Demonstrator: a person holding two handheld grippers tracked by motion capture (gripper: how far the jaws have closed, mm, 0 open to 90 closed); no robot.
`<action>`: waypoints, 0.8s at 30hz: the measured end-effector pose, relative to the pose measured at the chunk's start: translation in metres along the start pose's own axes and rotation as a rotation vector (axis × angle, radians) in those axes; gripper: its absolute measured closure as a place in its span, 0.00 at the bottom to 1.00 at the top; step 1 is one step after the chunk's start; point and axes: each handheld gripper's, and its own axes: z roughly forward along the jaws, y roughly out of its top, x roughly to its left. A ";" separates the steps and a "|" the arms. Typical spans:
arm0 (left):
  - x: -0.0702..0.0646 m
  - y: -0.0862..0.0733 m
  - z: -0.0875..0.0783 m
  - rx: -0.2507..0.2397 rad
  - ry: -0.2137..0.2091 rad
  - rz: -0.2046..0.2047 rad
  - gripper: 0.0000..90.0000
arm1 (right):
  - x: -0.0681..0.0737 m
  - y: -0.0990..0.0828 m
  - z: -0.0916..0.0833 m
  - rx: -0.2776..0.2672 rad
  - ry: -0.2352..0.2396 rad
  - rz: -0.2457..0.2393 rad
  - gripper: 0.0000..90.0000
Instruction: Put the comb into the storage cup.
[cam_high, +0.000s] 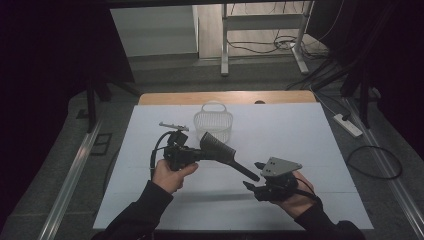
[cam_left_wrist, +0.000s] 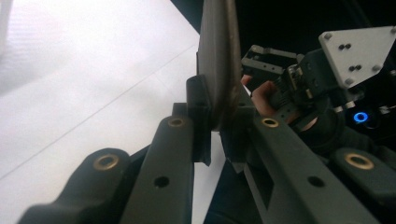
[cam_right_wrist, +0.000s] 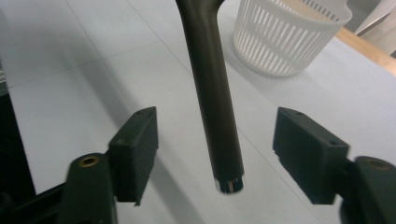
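Observation:
A black hairbrush (cam_high: 216, 145) hangs above the white table sheet (cam_high: 300, 135), its handle (cam_high: 246, 171) pointing to the right. My left gripper (cam_high: 198, 154) is shut on the brush head; in the left gripper view the pads clamp the edge of the brush (cam_left_wrist: 217, 70). My right gripper (cam_high: 252, 175) sits at the handle's end with its jaws apart. In the right gripper view the handle (cam_right_wrist: 210, 84) runs down between the two pads without touching either, and the right gripper (cam_right_wrist: 223, 149) is open around it.
A white slatted basket (cam_high: 214, 123) stands behind the brush, also seen as the basket (cam_right_wrist: 285, 37) at upper right. A small grey object (cam_high: 173, 125) lies left of it. The wooden table edge (cam_high: 225, 97) runs along the back.

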 end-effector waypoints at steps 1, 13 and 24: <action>0.000 0.000 0.000 0.000 0.006 0.005 0.93 | -0.001 0.000 -0.001 0.007 0.000 0.008 0.33; -0.002 0.005 -0.011 -0.013 0.080 0.054 0.92 | -0.015 -0.007 -0.005 0.071 0.021 0.108 0.19; -0.002 0.013 -0.021 -0.010 0.137 0.093 0.92 | -0.021 -0.014 -0.010 0.110 0.021 0.158 0.14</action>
